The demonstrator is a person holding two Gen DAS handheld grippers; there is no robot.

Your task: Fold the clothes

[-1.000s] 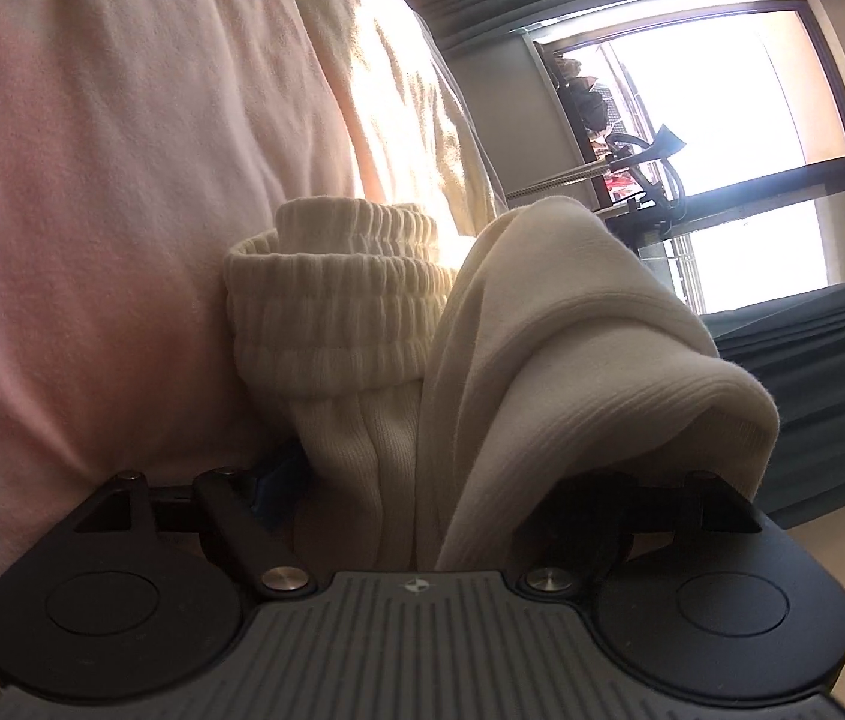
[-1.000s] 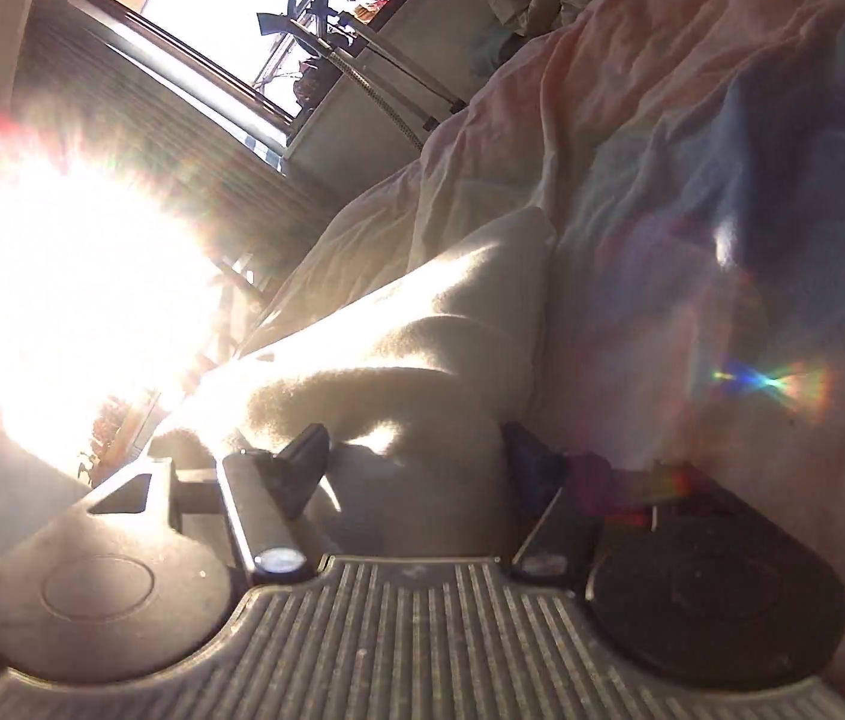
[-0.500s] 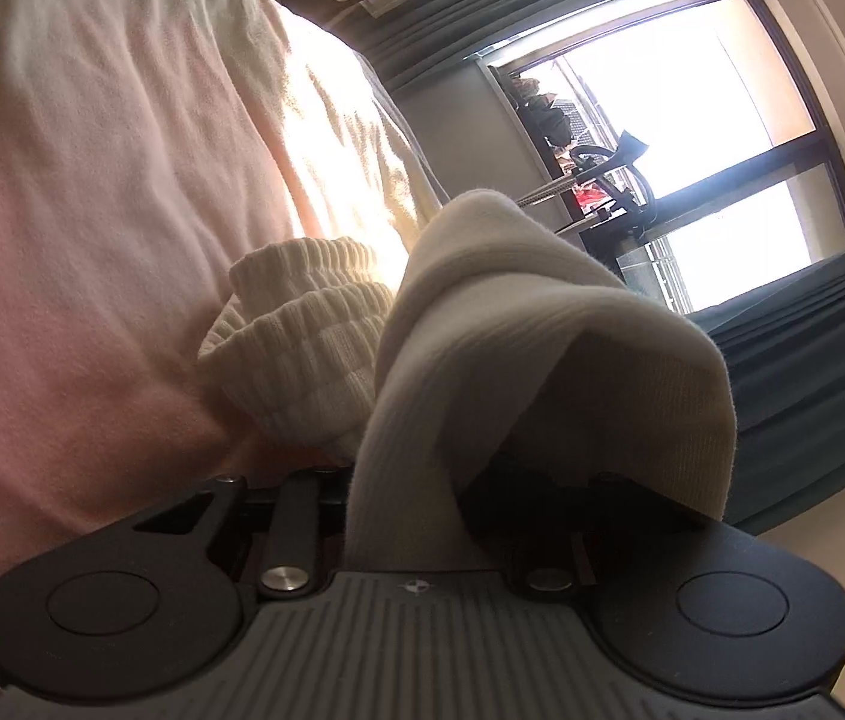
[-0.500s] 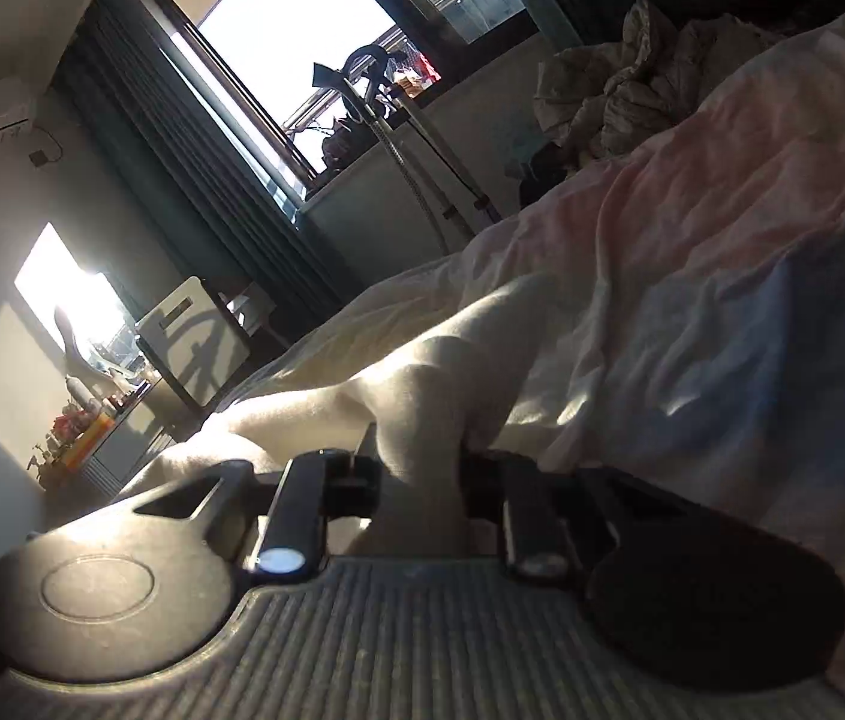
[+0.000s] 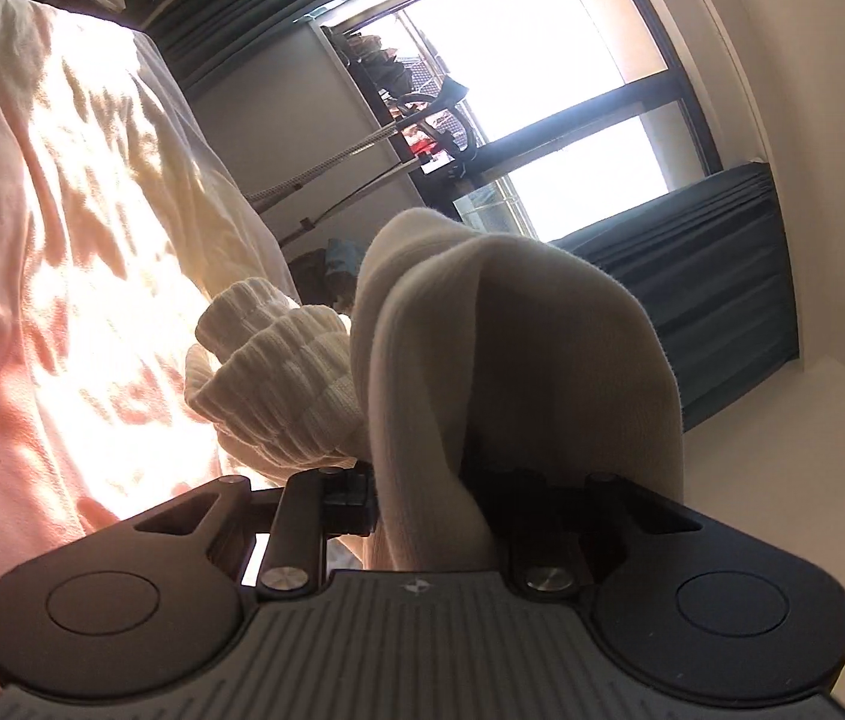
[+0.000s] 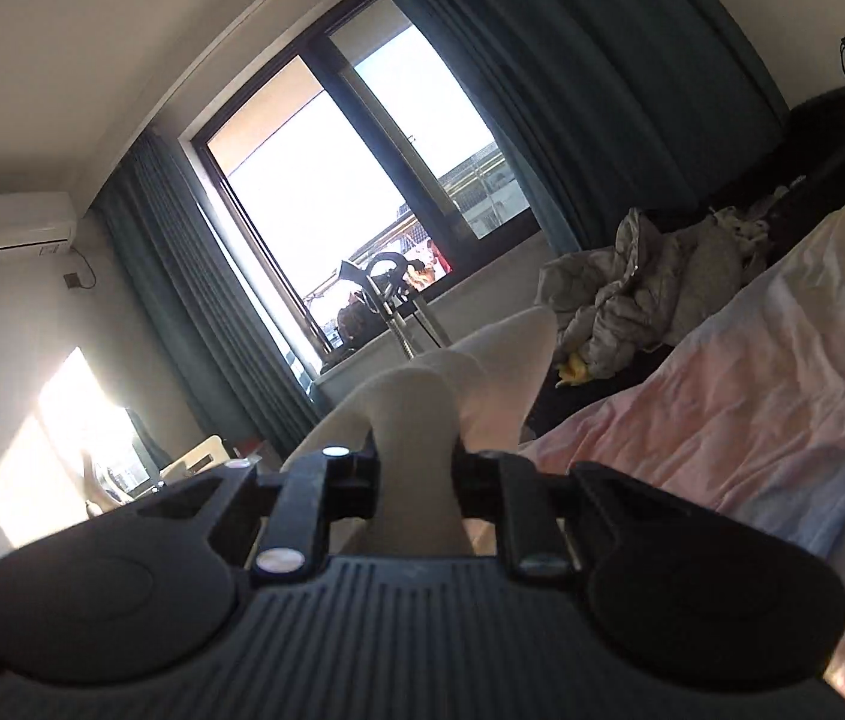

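A cream-white knit garment with a ribbed cuff bunches over my left gripper, which is shut on a fold of it and holds it off the pink bedsheet. In the right wrist view another part of the same pale garment rises between the fingers of my right gripper, shut on the cloth and lifted above the bed. The pads of both grippers are hidden by the fabric.
A big window with dark teal curtains faces me, with a metal stand before it. A heap of grey clothes lies at the bed's far end. An air conditioner hangs on the left wall.
Both grippers closed on the cream garment and rose off the bed with it. The views tilted up from the sheet toward the window, and the cloth now hangs from the jaws.
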